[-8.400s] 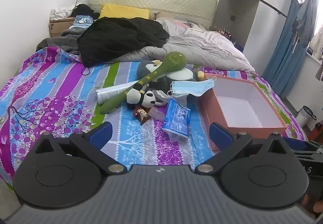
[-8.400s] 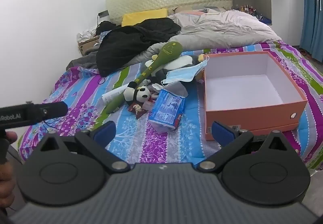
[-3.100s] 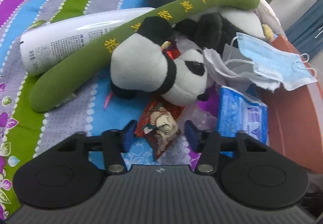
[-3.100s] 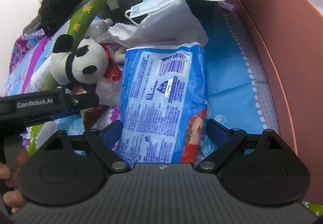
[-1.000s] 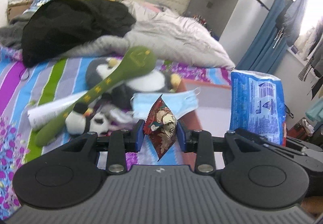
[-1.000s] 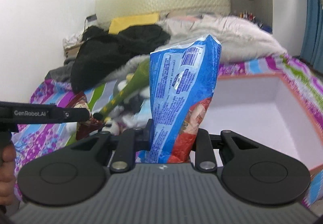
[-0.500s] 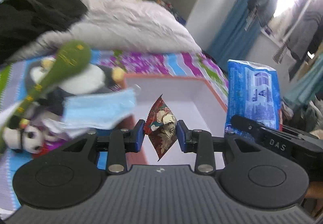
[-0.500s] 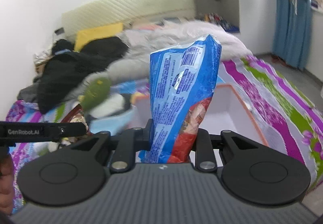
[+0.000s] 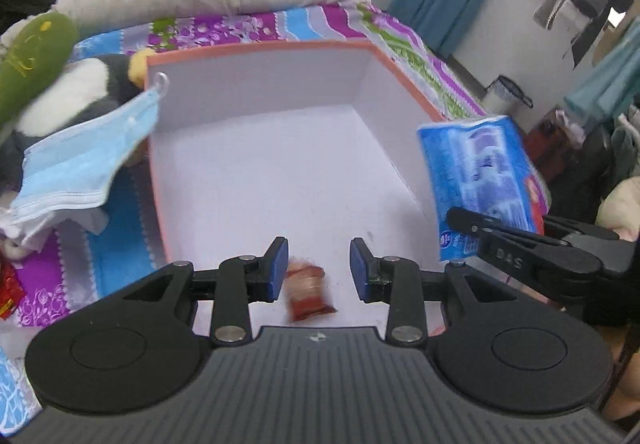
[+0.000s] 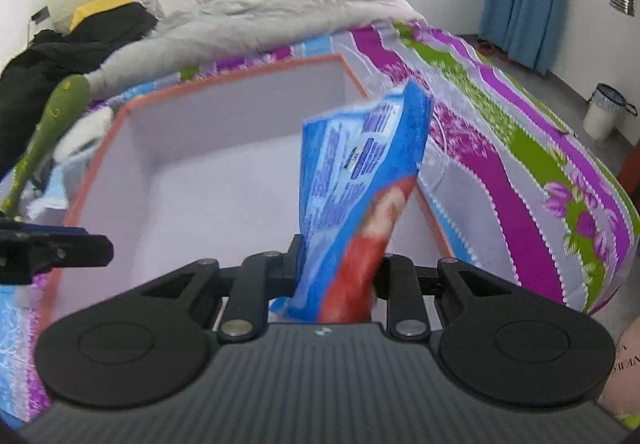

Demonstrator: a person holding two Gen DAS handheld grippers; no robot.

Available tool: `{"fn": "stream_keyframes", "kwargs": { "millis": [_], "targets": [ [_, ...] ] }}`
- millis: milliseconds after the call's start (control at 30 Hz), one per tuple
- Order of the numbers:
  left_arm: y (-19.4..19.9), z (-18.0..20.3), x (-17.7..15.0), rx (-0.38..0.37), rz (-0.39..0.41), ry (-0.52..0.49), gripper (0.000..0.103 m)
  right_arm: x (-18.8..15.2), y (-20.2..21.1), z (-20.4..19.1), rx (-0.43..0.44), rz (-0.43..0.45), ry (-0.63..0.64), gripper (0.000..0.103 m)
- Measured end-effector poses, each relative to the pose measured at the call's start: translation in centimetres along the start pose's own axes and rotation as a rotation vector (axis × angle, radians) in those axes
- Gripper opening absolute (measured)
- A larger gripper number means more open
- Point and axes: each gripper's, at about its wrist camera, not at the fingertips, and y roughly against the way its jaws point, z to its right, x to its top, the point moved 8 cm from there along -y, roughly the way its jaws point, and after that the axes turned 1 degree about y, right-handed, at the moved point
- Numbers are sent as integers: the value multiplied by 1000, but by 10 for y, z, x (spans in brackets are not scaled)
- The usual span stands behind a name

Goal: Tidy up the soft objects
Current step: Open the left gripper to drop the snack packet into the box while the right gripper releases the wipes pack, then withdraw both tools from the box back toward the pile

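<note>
Left claw [image 9: 319,268] released, snack packet [image 9: 309,294] loose over box [image 9: 256,51]; right claw [image 10: 338,268] grasping blue pack [image 10: 360,179] above box for dropping in

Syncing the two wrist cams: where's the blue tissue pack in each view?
Left wrist: blue tissue pack at right, in the right gripper.
Right wrist: pack at centre, upright between the fingers.
Shared landmark: orange box, behind the pack in both.

The small red packet [image 9: 310,294] was a blur — its picture could not be read. The blue bag [image 10: 356,203] hid the right gripper's [image 10: 340,276] pads — its words were fuzzy too.
</note>
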Motion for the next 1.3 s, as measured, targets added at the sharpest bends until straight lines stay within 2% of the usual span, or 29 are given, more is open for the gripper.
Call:
{"fn": "stream_keyframes", "kwargs": {
  "millis": [100,200,267,433,467,733,767,800,833,1133,1233,1300],
  "targets": [
    [-12,3,-2,11,-22,10,39,-8,-11,4,39,-31,-13,30],
    [-15,2,-4,27,-24,7,40,-15,-21,6,32,-60,-16,38],
    [-15,1,-7,28,-23,26,40,-17,-22,4,29,-56,2,40],
    [1,-6,-12,34,6,50,41,-12,-6,1,78,-37,-35,61],
    [7,-8,-12,32,18,54,41,-9,-1,1,78,-26,-39,62],
    [79,-20,-10,10,123,36,41,15,59,-19,72,96,-55,65],
    [90,-22,-9,9,140,31,41,17,67,-23,78,114,-62,68],
    [101,-25,-9,9,159,30,41,19,76,-28,83,136,-64,80],
    [114,-28,-9,9,178,30,41,20,84,-31,85,156,-65,85],
    [208,-54,-20,39,309,11,50,25,148,-89,166,262,-31,85],
    [233,-73,-28,80,348,33,57,23,165,-108,197,283,-16,85],
    [244,-86,-35,88,361,57,58,20,171,-121,214,293,4,85]
  ]
}}
